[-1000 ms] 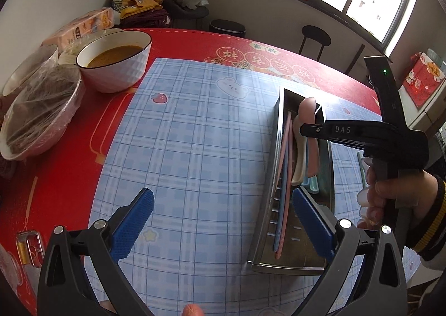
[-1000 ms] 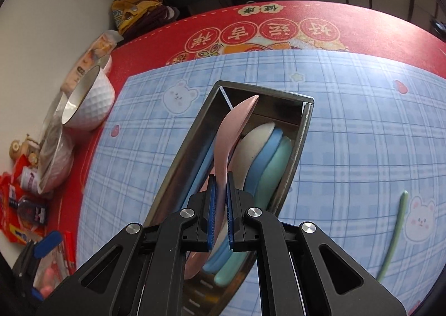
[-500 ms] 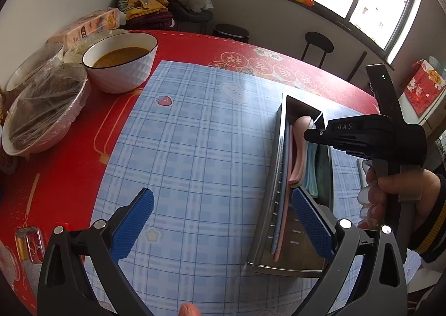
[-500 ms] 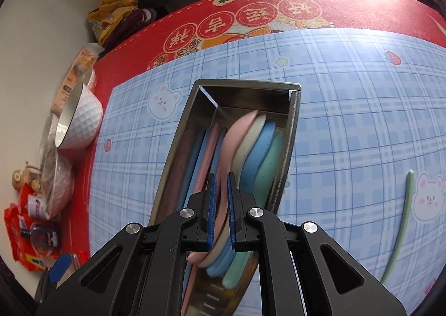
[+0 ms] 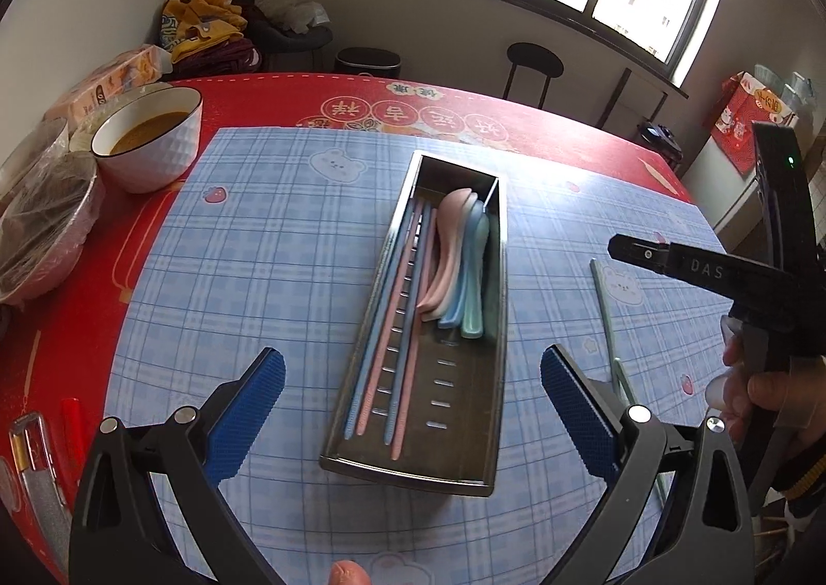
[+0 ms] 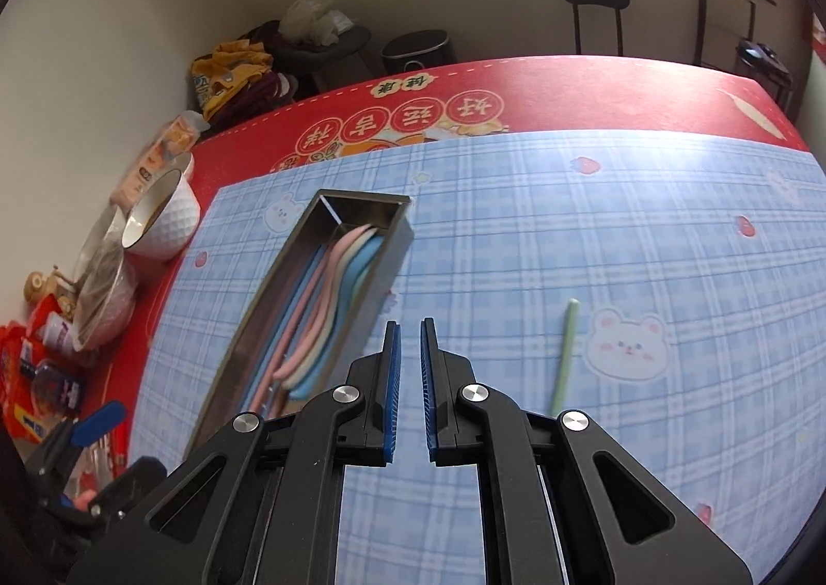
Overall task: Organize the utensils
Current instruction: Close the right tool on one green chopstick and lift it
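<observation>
Right gripper (image 6: 408,378) released pink spoon (image 5: 444,249) into tray (image 5: 495,378), fingers now slightly apart, empty; left gripper (image 5: 413,409) wide open; green chopstick (image 6: 564,358) remains.

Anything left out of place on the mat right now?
Yes: one green chopstick lies loose on the blue checked mat, to the right of the metal tray, while the other utensils sit inside the tray.

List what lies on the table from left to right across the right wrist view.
White bowl → metal utensil tray → pink spoon inside it → right gripper → green chopstick → bear print.
</observation>
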Motion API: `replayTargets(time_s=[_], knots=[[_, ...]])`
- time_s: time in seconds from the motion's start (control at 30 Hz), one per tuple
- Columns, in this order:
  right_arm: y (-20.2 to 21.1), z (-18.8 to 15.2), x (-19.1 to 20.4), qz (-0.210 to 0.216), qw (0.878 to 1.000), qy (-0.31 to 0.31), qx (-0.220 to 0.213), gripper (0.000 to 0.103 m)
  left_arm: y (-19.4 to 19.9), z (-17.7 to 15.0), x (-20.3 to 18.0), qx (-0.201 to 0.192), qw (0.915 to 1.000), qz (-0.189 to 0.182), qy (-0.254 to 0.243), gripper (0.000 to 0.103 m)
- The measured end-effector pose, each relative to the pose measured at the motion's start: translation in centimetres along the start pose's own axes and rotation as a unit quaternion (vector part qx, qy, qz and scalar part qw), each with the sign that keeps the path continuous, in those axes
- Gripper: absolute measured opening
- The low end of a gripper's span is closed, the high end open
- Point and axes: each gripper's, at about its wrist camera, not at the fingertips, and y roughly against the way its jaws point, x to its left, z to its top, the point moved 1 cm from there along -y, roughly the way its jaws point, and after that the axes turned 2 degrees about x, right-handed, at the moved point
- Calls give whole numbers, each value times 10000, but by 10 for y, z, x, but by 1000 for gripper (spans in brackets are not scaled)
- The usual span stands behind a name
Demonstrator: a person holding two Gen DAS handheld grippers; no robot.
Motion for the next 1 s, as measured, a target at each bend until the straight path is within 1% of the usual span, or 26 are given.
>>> replayTargets(time_s=[0.27, 0.37, 0.43, 0.5, 0.57, 0.6, 0.63, 0.7, 0.9, 1.0], knots=[[34, -58, -74, -154, 9994, -260, 145, 9, 7, -13, -51, -26, 9998, -7, -194, 97], [40, -84, -99, -168, 9983, -465, 316, 9, 4, -18, -68, 6, 9997, 37, -254, 97], [41, -100, -106, -225, 9981, -383, 435, 9, 2, -21, -80, 40, 9994, 87, -319, 97], [41, -113, -106, -258, 9979, -186, 561, 9, -1, -24, -89, 100, 9994, 98, -323, 97], [39, -122, -104, -182, 9975, -16, 680, 9, -4, -27, -95, 166, 9992, 117, -340, 97], [39, -125, -101, -125, 9973, 51, 723, 11, -5, -29, -98, 197, 9991, 128, -364, 97], [39, -128, -98, -64, 9971, 128, 745, 18, -6, -31, -101, 217, 9989, 137, -385, 97], [38, -132, -92, 56, 9966, 303, 759, 29, -5, -33, -104, 229, 9987, 155, -424, 97], [31, -137, -72, 271, 9928, 718, 924, 29, 1, -40, -100, 253, 9985, 312, -363, 97], [23, -140, -66, 182, 9902, 830, 1111, 29, 5, -42, -92, 261, 9984, 439, -254, 97]])
